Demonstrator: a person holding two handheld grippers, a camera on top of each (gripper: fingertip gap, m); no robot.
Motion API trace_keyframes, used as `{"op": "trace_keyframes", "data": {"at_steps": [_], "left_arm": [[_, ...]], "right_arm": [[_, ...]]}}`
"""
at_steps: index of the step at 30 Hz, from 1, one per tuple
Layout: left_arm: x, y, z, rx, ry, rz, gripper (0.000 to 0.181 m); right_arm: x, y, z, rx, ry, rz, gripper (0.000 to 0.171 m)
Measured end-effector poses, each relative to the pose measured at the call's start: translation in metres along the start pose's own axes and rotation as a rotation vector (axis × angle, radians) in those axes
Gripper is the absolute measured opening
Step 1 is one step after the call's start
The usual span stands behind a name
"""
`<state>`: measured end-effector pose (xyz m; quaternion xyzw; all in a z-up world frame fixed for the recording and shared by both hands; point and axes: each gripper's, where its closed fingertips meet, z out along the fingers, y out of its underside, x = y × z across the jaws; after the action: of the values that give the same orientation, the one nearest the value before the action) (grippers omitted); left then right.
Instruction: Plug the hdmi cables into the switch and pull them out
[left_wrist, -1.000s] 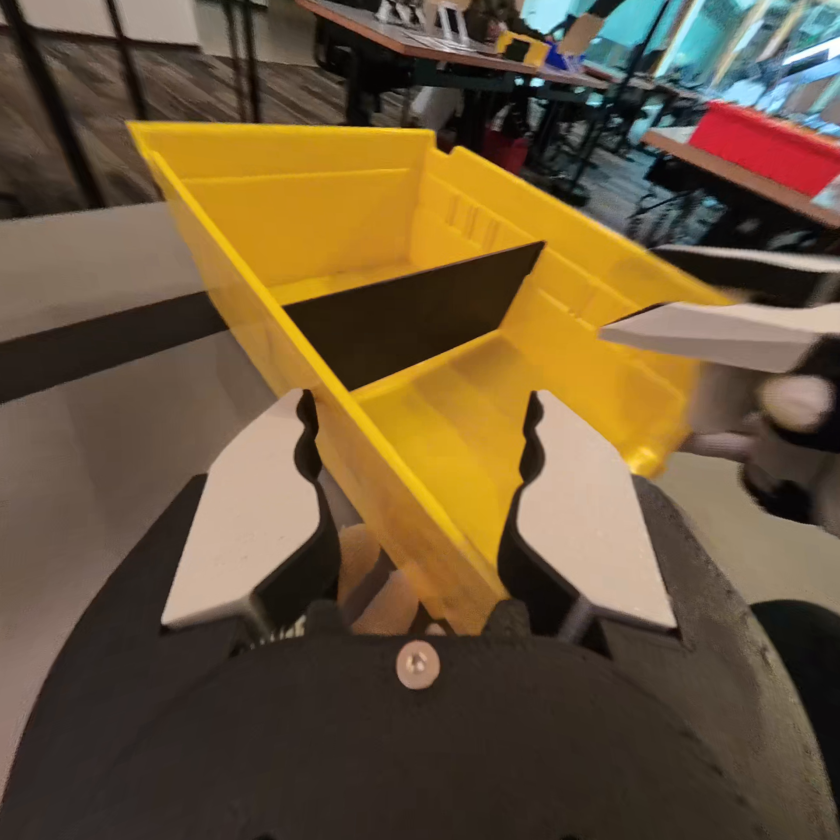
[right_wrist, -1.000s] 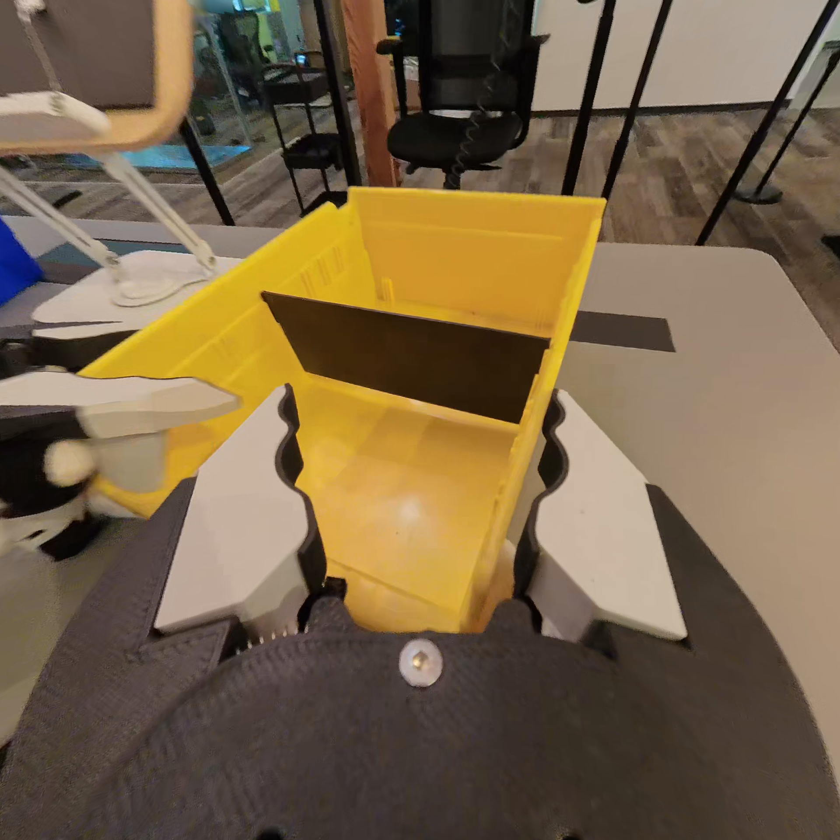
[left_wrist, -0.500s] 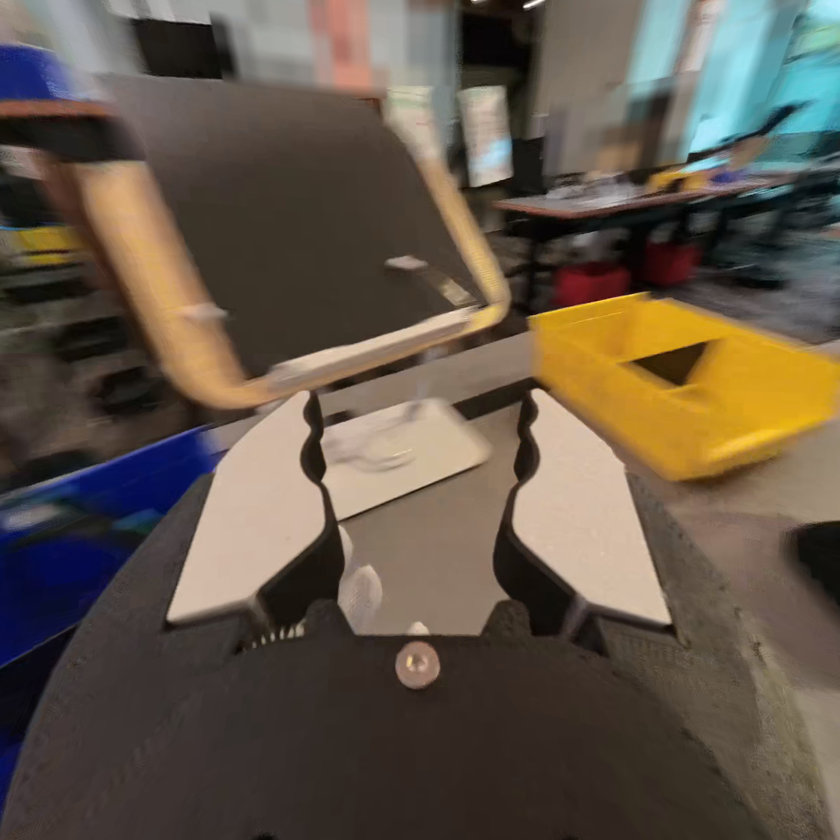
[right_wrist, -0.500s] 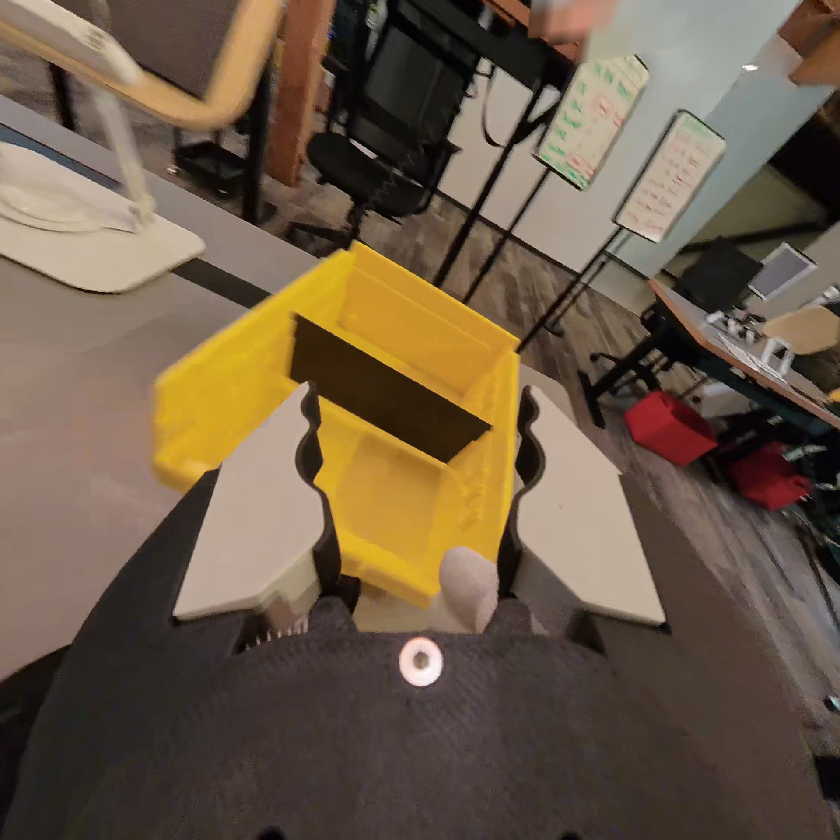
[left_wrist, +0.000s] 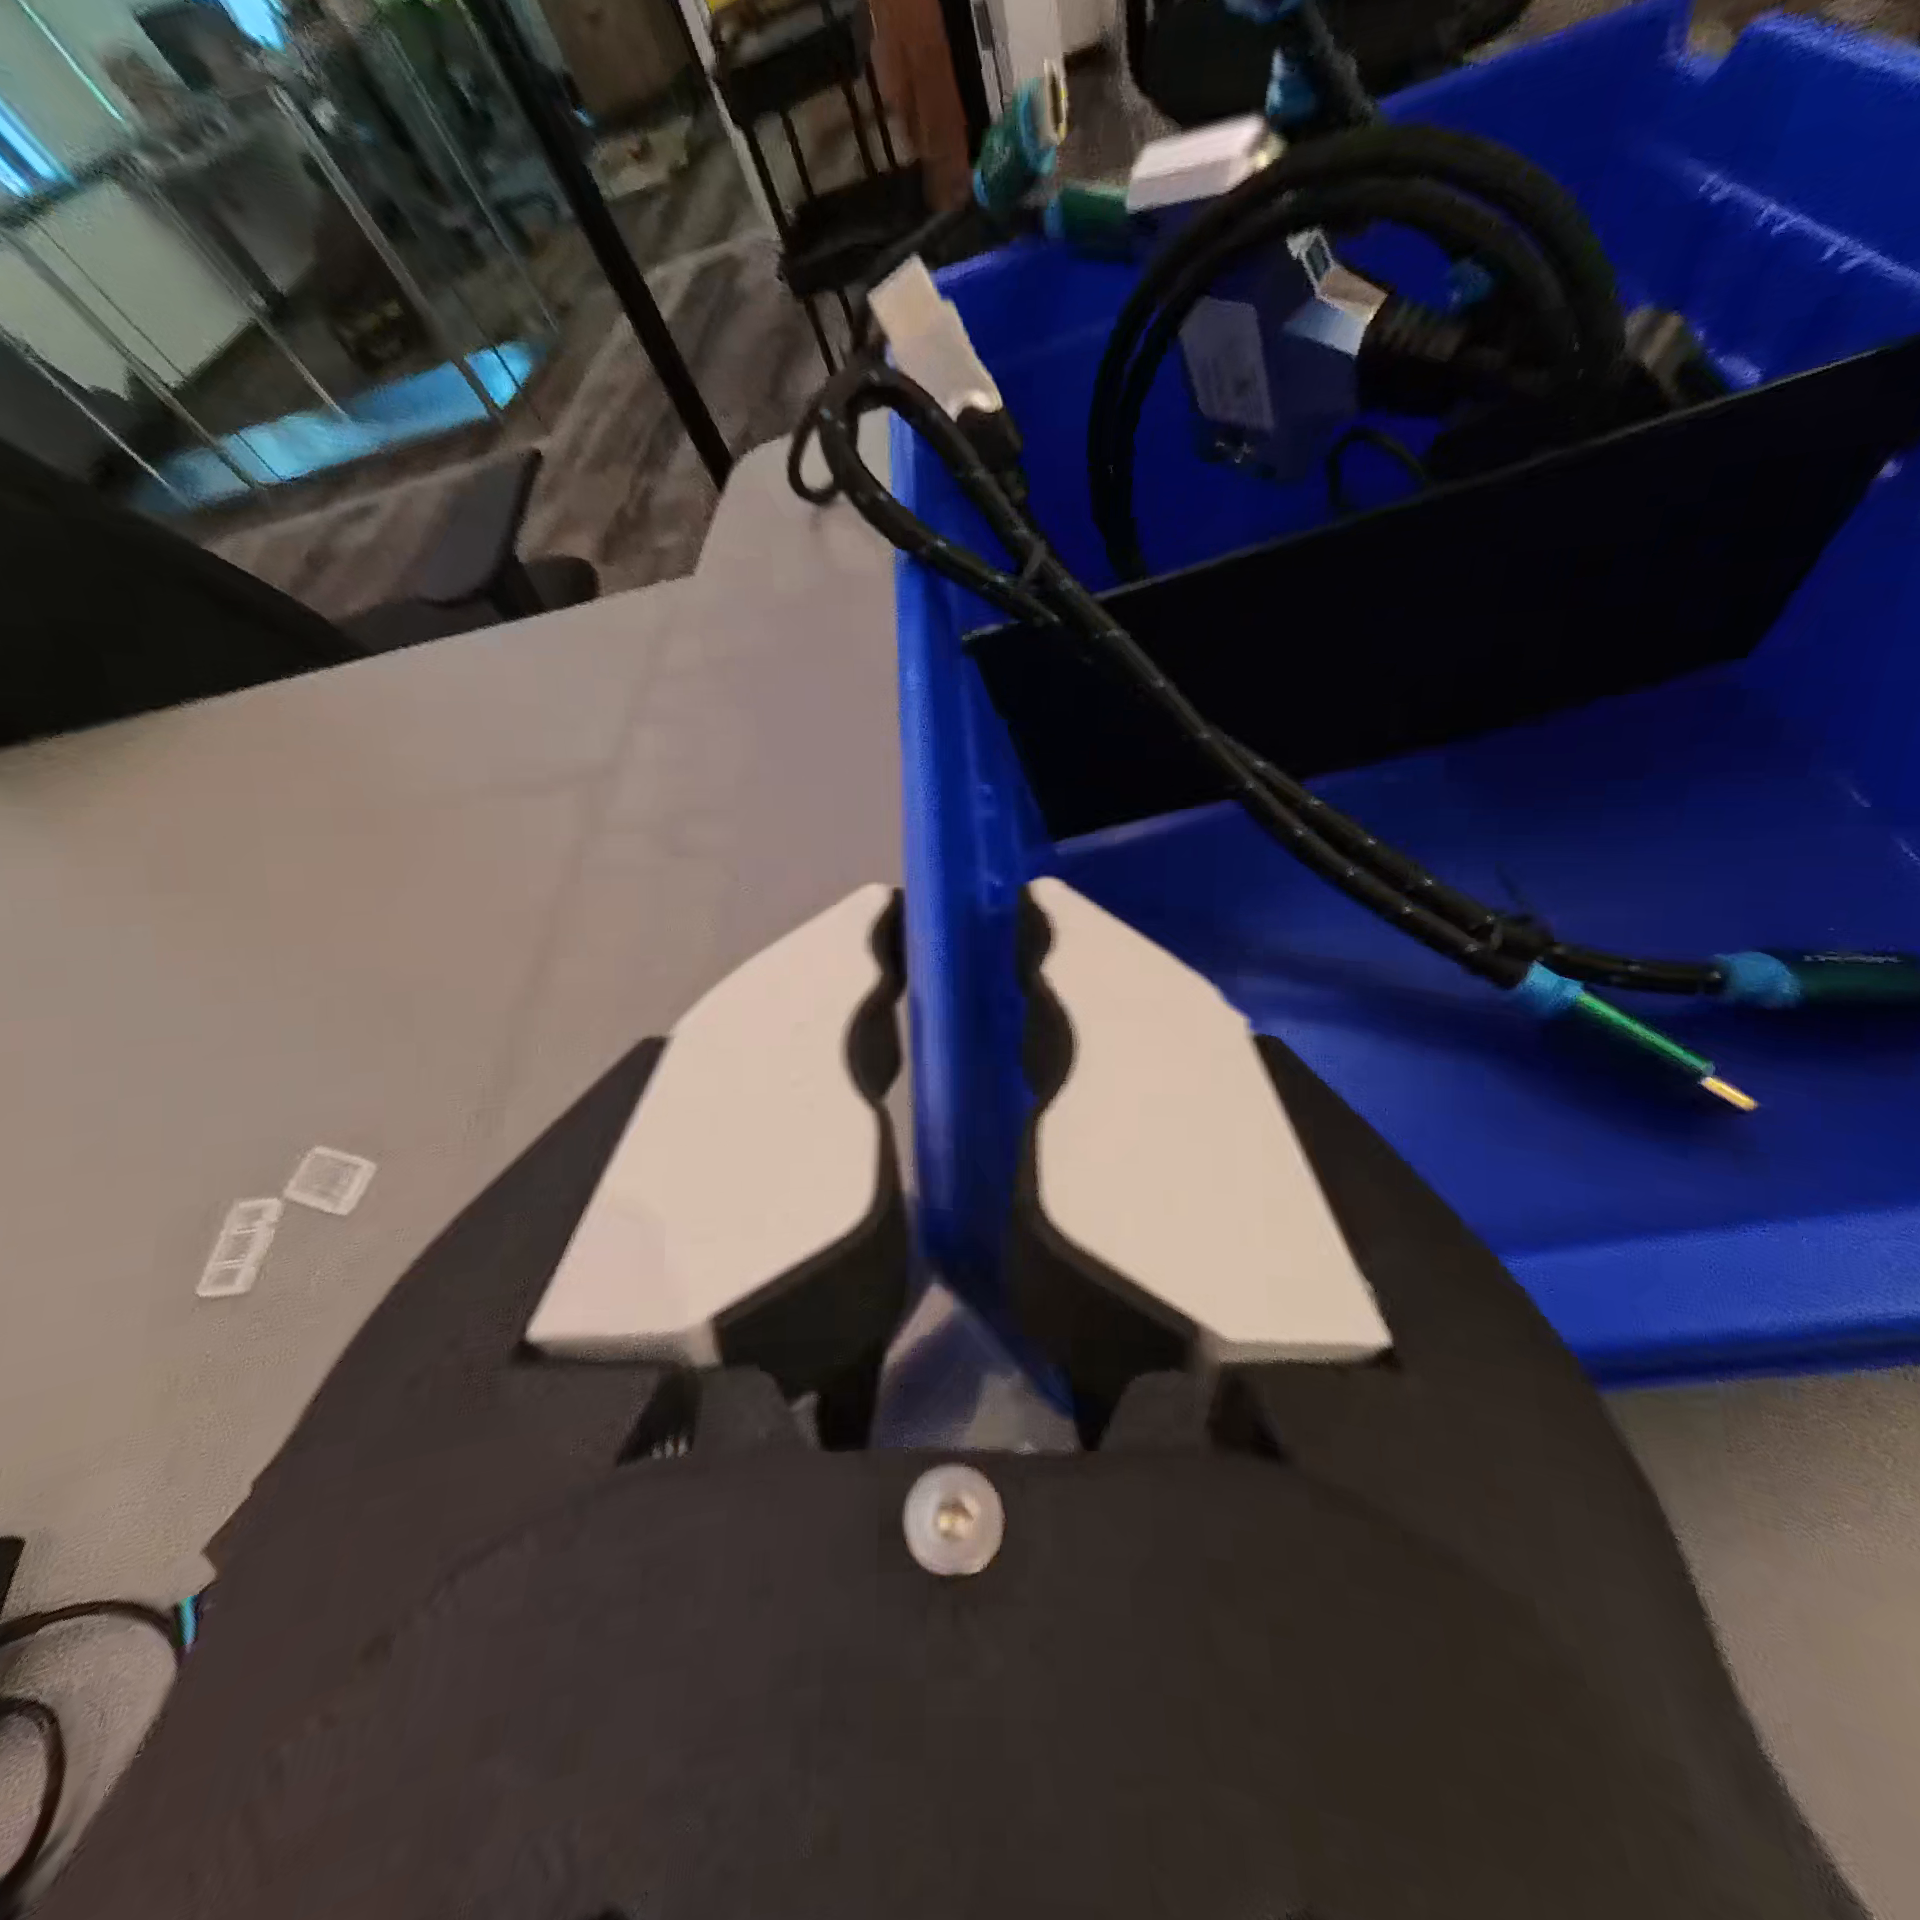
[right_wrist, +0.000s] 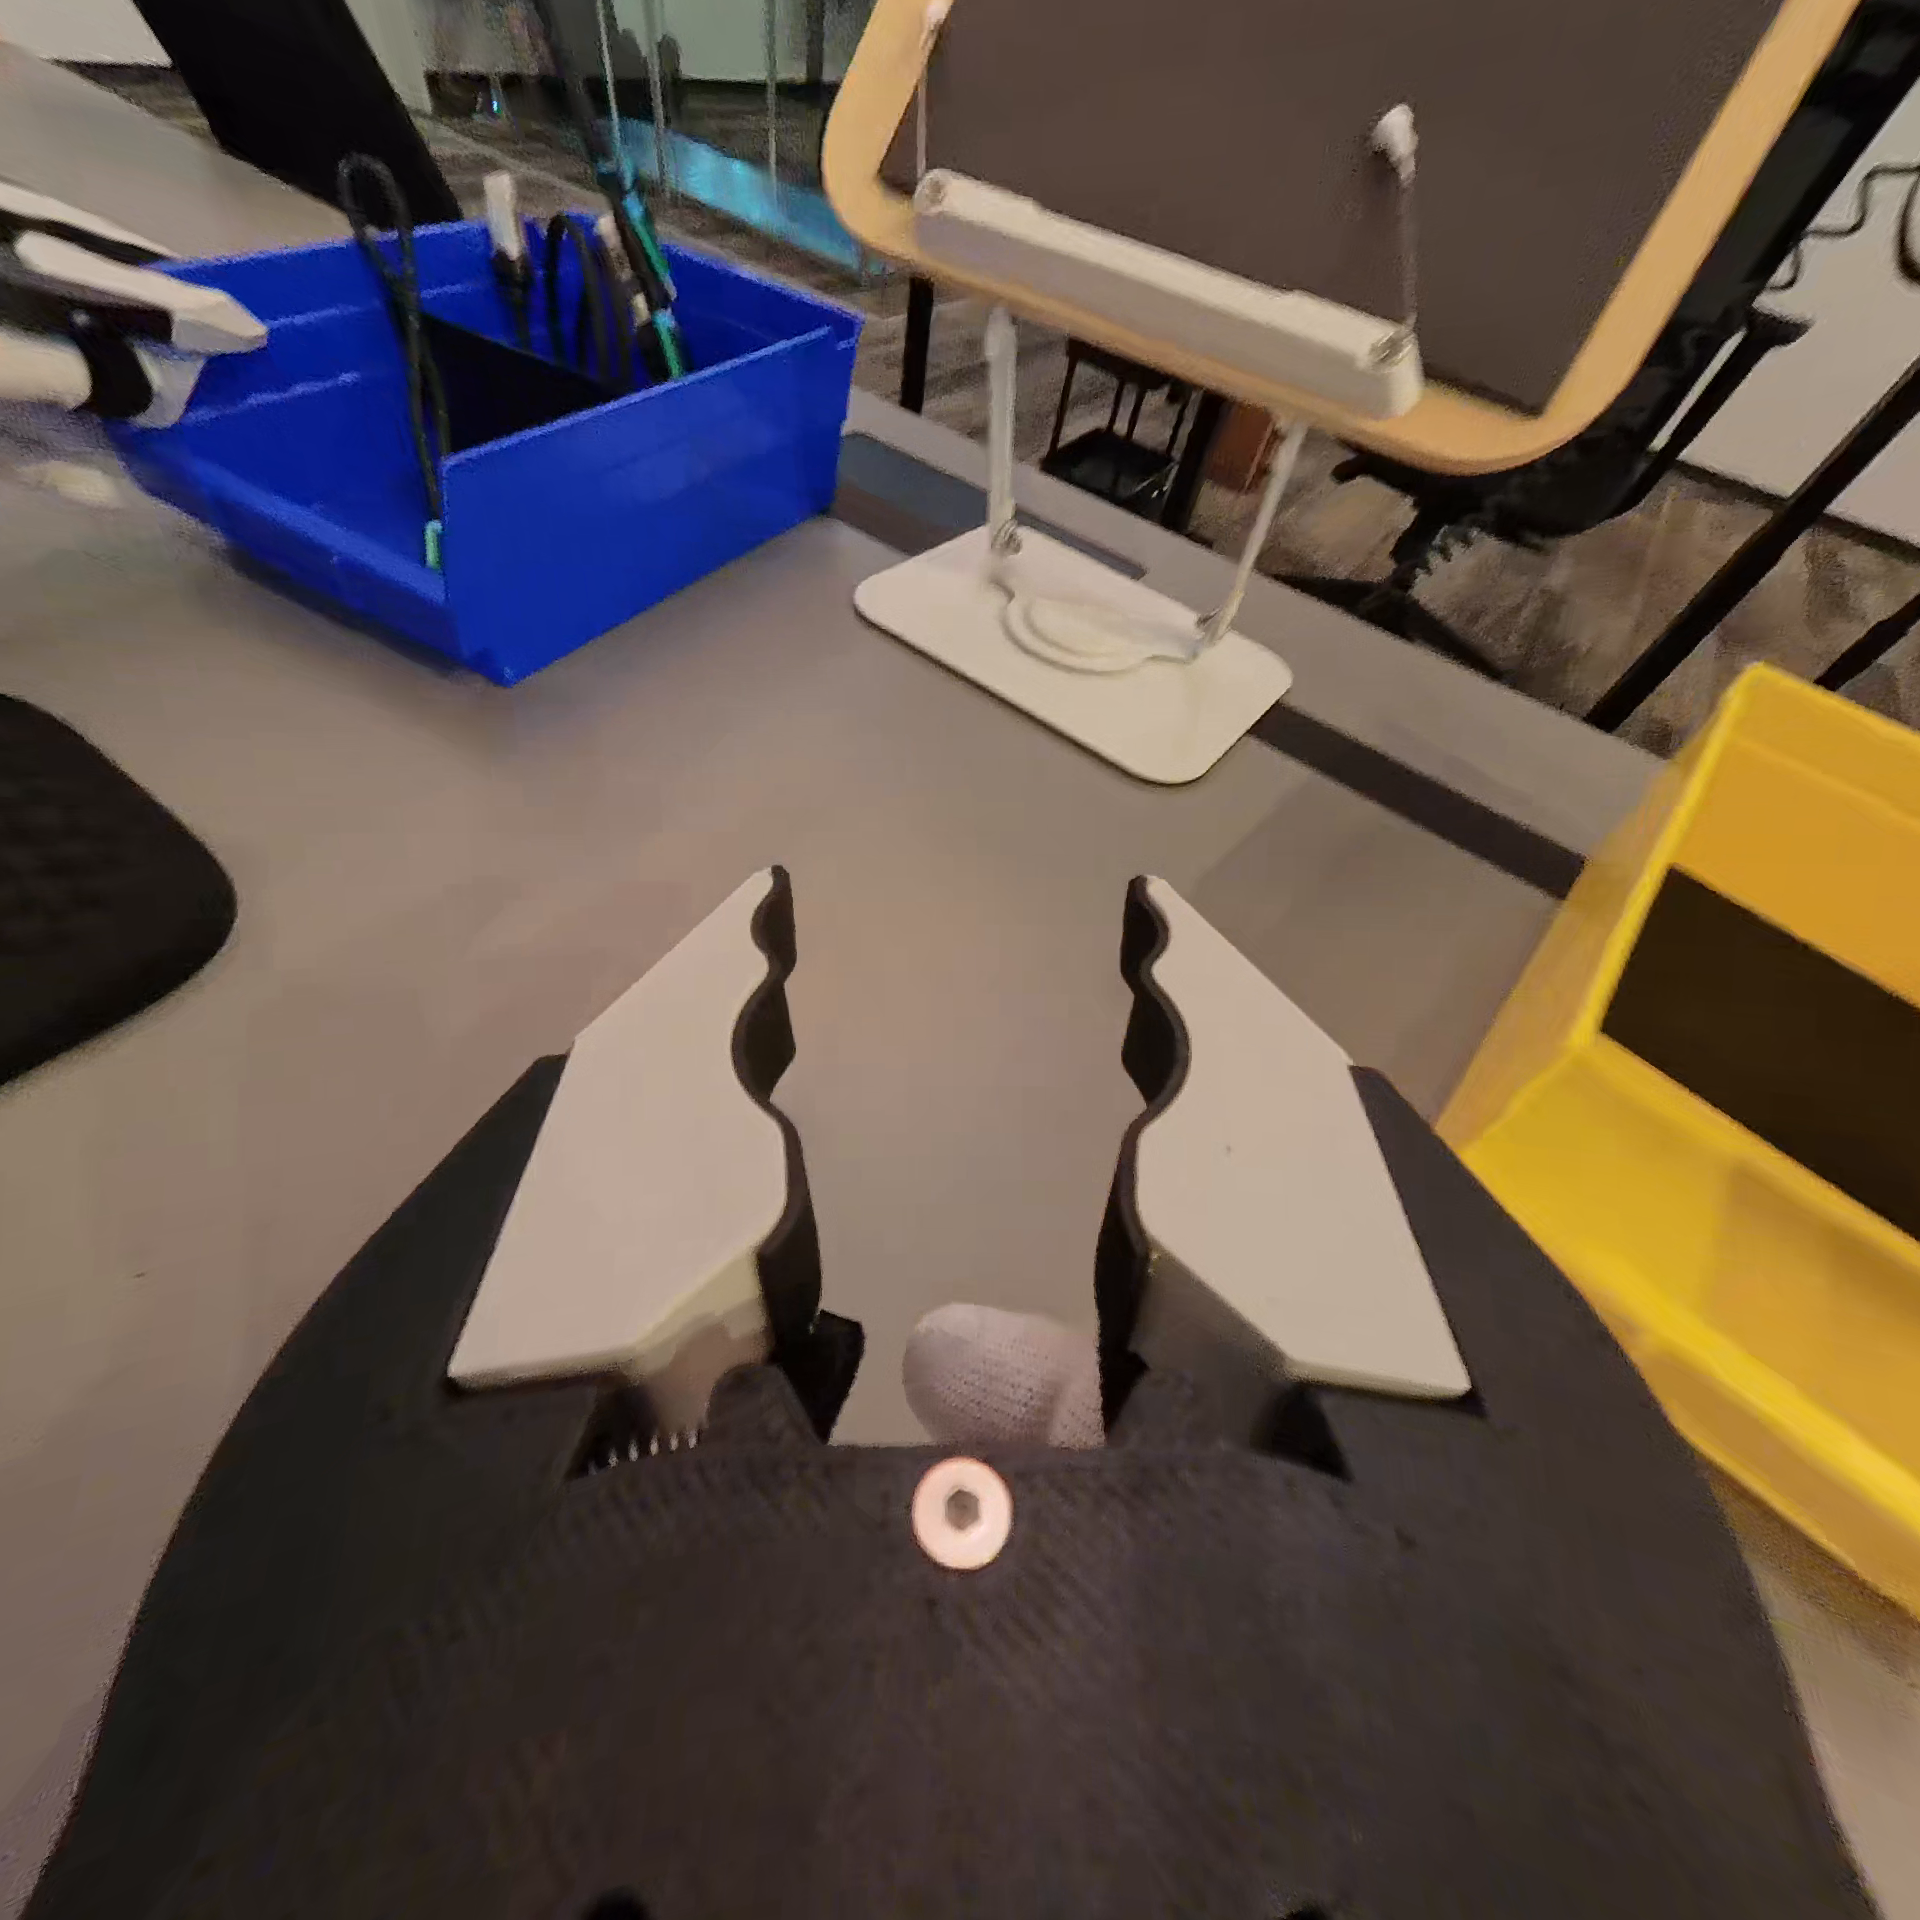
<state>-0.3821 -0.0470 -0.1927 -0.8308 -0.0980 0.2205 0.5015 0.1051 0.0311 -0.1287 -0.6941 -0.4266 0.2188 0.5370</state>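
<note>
A blue bin (left_wrist: 1558, 1195) holds the cables. A black braided cable (left_wrist: 1195, 727) with blue and green ends runs from the near compartment over the bin's left wall. A black coil (left_wrist: 1538, 249) and a small blue box (left_wrist: 1236, 374) lie behind the black divider (left_wrist: 1455, 603). My left gripper (left_wrist: 961, 904) is shut on the bin's left wall. My right gripper (right_wrist: 956, 883) is open and empty above the grey table. In the right wrist view the blue bin (right_wrist: 623, 488) stands far left, with the left gripper (right_wrist: 135, 312) at its left side.
A yellow bin (right_wrist: 1662, 1247) with a black divider stands close on the right. A white stand (right_wrist: 1081, 644) holding a wood-framed panel (right_wrist: 1351, 156) is at the back middle. A black mat (right_wrist: 83, 883) lies at the left. Small clear pieces (left_wrist: 281, 1216) lie on the table. My right fingertips sit around 50 cm from my left ones.
Both grippers have left the yellow bin. My left gripper swung left to the blue bin and closed on its wall. My right gripper turned left and now faces the table, still open.
</note>
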Motion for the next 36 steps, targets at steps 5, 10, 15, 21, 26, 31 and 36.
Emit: {"op": "trace_keyframes", "data": {"at_steps": [5, 10, 15, 21, 26, 31, 36], "left_arm": [[-0.006, -0.001, 0.011, 0.022, 0.007, -0.043, 0.014], [-0.015, -0.004, 0.024, 0.057, 0.068, -0.041, 0.013], [-0.032, -0.007, 0.017, 0.059, 0.011, 0.0, 0.059], [0.001, -0.061, -0.086, 0.369, 0.017, 0.152, 0.076], [0.177, -0.021, -0.159, 0.293, 0.666, 0.309, 0.041], [0.235, 0.042, -0.167, 0.25, 0.647, 0.695, 0.027], [0.234, 0.053, -0.174, 0.259, 0.616, 0.75, 0.019]], "right_arm": [[-0.017, 0.019, 0.013, -0.042, 0.003, 0.064, 0.054], [-0.015, 0.039, 0.03, -0.101, 0.027, 0.045, 0.059], [0.006, 0.046, 0.023, -0.151, 0.08, -0.048, 0.083], [0.065, 0.085, -0.022, -0.231, 0.102, -0.021, 0.13], [0.059, 0.126, -0.023, -0.276, -0.06, -0.04, 0.128], [0.04, 0.129, -0.027, -0.269, -0.144, -0.098, 0.118], [-0.001, 0.123, -0.043, -0.232, -0.263, -0.106, 0.11]]}}
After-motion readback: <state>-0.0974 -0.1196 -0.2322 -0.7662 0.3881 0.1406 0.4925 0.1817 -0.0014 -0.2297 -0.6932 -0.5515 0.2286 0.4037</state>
